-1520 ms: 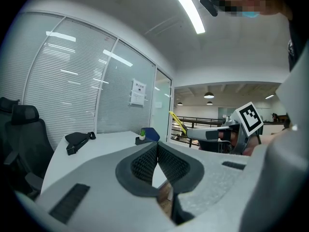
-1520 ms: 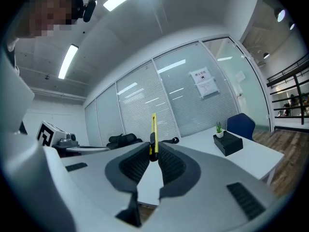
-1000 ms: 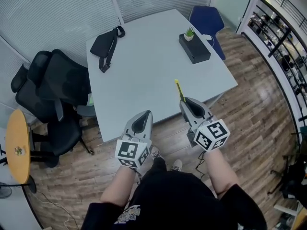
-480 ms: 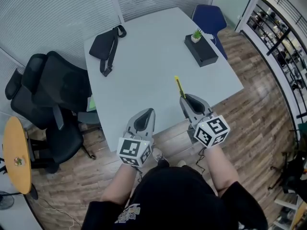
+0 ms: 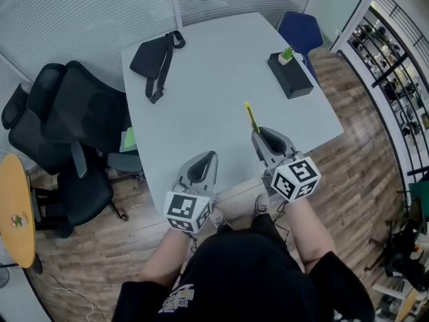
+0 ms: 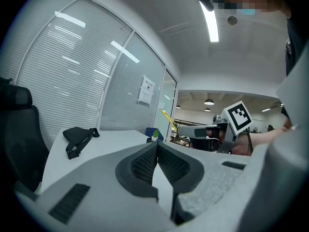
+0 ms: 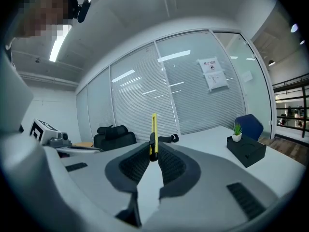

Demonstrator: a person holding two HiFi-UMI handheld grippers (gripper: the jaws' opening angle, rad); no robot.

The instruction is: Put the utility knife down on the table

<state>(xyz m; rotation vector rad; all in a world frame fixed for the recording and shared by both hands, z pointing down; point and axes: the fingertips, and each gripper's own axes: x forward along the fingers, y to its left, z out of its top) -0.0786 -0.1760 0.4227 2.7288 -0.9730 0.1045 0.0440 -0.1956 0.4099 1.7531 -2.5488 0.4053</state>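
Your right tongs (image 5: 257,134) are clamped on the utility knife (image 7: 154,132), gripping its dark lower end so the yellow body sticks out past the tips, above the counter (image 5: 214,79) and not touching it. Your left tongs (image 6: 157,144) sit just beside them on the left, pads pressed together with nothing between (both pairs are over the counter's near edge). A black bag (image 5: 155,59) lies well ahead of the left tongs, and a black box (image 5: 289,77) with a small plant (image 5: 287,54) lies ahead and right of the right tongs.
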